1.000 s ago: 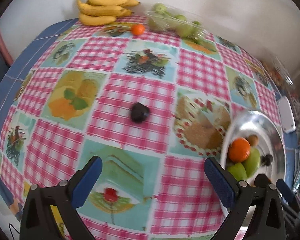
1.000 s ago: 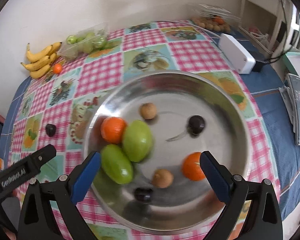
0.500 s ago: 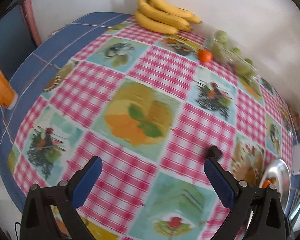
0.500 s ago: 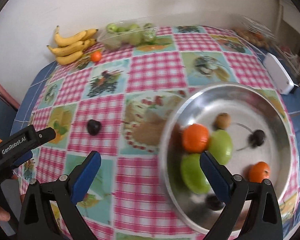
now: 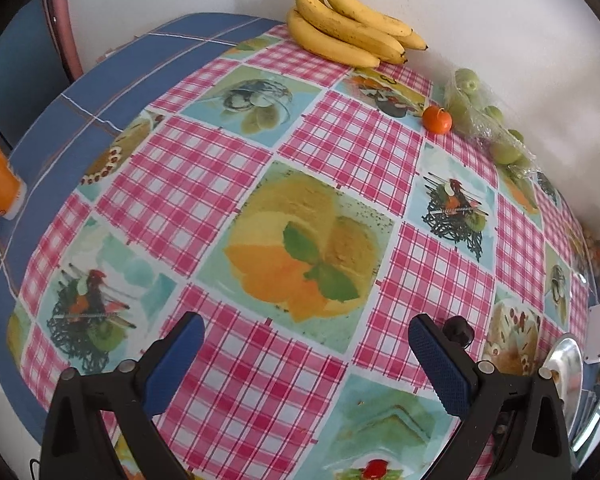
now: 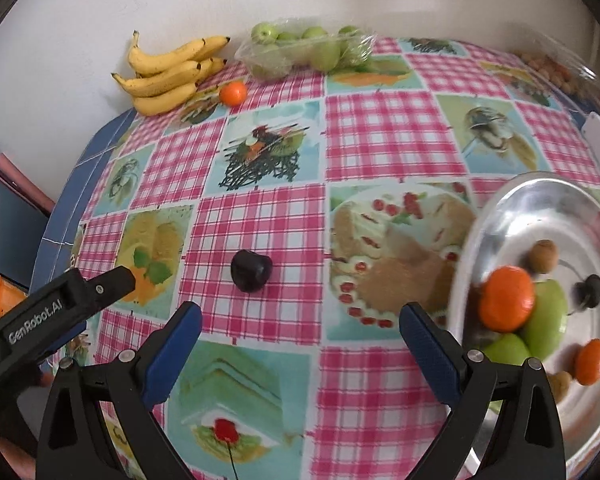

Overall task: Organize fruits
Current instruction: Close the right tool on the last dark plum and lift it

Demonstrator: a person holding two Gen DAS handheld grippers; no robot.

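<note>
The right gripper [image 6: 300, 344] hung wide and empty above the desk [image 6: 380, 132], its fingers framing bare cloth just short of a dark plum [image 6: 251, 271] that lay alone near the middle of the desk. That placing suggested the plum was the next fruit to collect. The metal bowl [image 6: 540, 208] stood toward the desk's right edge, near enough for a short carry, and already held oranges, green apples, small brown fruits and another dark one.

The left gripper [image 5: 306, 356] was also spread wide and held nothing, hovering over the left part of the desk, probably kept clear of the other's path. Along the far edge, against the wall, waited the bananas [image 6: 168, 72], a loose orange [image 6: 233, 93] and a bag of green fruit [image 6: 304, 50], all apparently not yet sorted.
</note>
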